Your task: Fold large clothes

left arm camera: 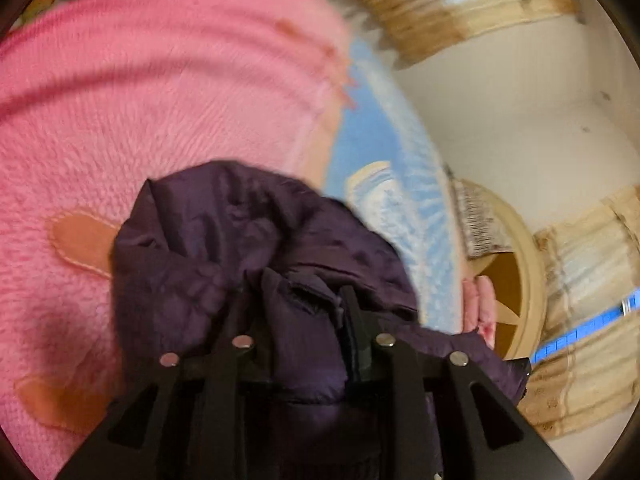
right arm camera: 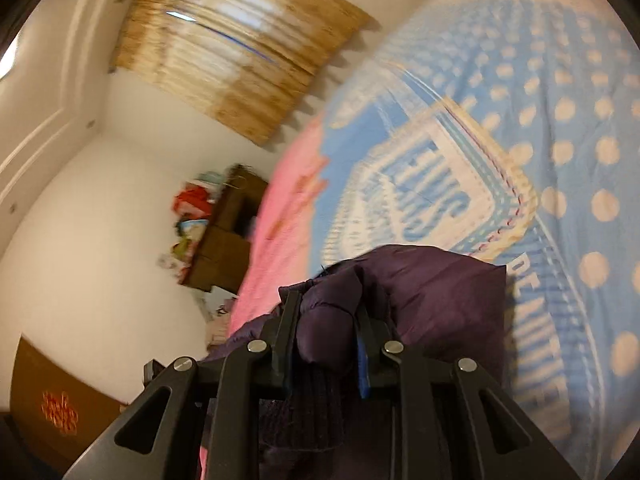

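A dark purple puffer jacket (left arm camera: 224, 240) is bunched in front of my left gripper (left arm camera: 298, 300), which is shut on a fold of it above a pink fleece blanket (left arm camera: 160, 92). In the right wrist view my right gripper (right arm camera: 326, 312) is shut on another padded fold of the same jacket (right arm camera: 436, 288), held over a blue polka-dot blanket (right arm camera: 560, 160). Both views are motion-blurred. The rest of the jacket is hidden below the grippers.
The pink blanket adjoins the blue blanket (left arm camera: 396, 152) on a bed. A beige fan (left arm camera: 508, 280) and curtains (left arm camera: 460, 4) show to the right. A brown shelf with colourful items (right arm camera: 228, 228) stands by the white wall, and a brown box (right arm camera: 56, 408) sits low left.
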`<action>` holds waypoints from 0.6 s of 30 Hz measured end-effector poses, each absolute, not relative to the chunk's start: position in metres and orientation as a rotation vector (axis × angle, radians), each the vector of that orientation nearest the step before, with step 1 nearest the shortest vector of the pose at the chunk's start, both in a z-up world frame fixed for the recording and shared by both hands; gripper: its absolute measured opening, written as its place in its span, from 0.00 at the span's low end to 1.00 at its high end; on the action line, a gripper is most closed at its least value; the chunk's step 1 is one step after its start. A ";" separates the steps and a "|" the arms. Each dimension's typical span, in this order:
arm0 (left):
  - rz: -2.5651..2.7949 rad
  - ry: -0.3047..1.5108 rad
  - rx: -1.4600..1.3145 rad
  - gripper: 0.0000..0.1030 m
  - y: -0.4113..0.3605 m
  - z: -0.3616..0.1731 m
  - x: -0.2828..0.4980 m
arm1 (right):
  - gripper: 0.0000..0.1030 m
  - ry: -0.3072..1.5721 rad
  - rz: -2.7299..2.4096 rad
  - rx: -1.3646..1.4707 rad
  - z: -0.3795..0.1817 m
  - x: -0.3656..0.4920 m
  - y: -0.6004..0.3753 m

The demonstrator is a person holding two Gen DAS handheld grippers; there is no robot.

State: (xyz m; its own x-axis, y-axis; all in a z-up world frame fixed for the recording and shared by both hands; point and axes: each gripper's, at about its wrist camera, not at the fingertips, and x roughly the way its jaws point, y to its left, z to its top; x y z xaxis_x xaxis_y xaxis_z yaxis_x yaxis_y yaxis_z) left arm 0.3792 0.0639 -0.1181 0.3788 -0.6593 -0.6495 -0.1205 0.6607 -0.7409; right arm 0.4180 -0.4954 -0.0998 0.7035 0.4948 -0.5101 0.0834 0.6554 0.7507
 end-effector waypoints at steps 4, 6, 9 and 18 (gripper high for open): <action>-0.368 1.192 -0.823 0.38 0.065 -0.122 0.381 | 0.25 0.867 0.222 0.821 -0.134 0.451 -0.492; -0.381 1.146 -0.815 0.51 0.072 -0.108 0.371 | 0.29 0.858 0.230 0.837 -0.141 0.454 -0.494; -0.337 1.032 -0.781 0.89 0.091 -0.080 0.357 | 0.33 0.826 0.244 0.827 -0.138 0.449 -0.494; -0.311 0.848 -0.479 0.97 0.066 -0.034 0.321 | 0.96 0.605 0.248 0.619 -0.058 0.420 -0.480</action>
